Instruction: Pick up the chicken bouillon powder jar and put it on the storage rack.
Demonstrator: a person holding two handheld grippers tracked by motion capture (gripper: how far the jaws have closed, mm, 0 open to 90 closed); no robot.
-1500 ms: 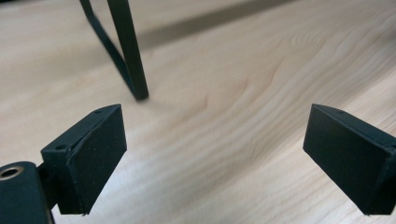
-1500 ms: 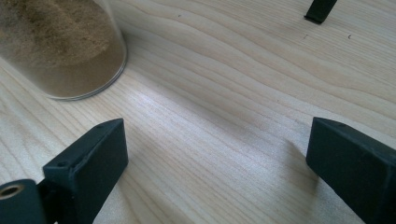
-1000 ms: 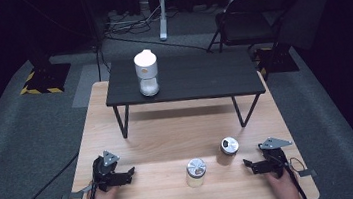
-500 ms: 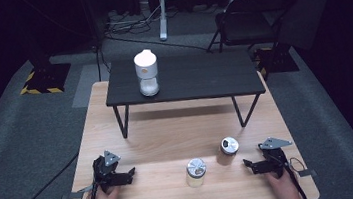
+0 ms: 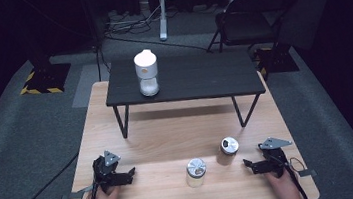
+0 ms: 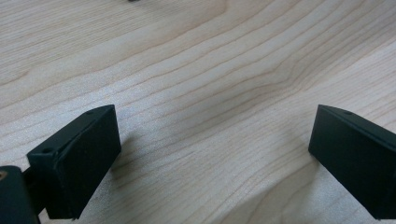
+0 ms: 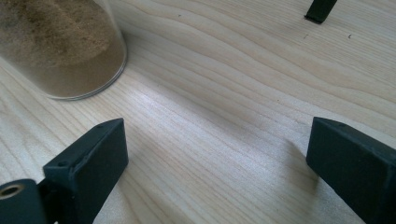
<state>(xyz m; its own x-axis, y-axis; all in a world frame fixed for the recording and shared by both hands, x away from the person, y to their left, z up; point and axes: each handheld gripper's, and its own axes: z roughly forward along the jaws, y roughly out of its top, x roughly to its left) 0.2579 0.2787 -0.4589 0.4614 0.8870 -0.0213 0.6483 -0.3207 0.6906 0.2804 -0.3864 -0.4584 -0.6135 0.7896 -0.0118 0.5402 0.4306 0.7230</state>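
Two small glass shakers with metal lids stand on the wooden table (image 5: 168,135): one with pale contents (image 5: 196,172) near the front middle, one with brown powder (image 5: 227,150) to its right. My left gripper (image 5: 131,173) rests at the front left, open, with bare wood between its jaws (image 6: 212,154). At the front right lies my right gripper (image 5: 247,164), open too, nothing between its jaws (image 7: 217,163). The brown-powder shaker (image 7: 60,46) stands just beyond its left jaw, not touching. A white bottle (image 5: 147,72) stands on the black raised shelf (image 5: 202,76).
The black shelf stands on thin metal legs; one leg foot (image 7: 320,10) shows far ahead of my right gripper. A folding chair (image 5: 253,18) and cables lie on the dark floor behind the table. The wood between the shelf legs and the shakers is bare.
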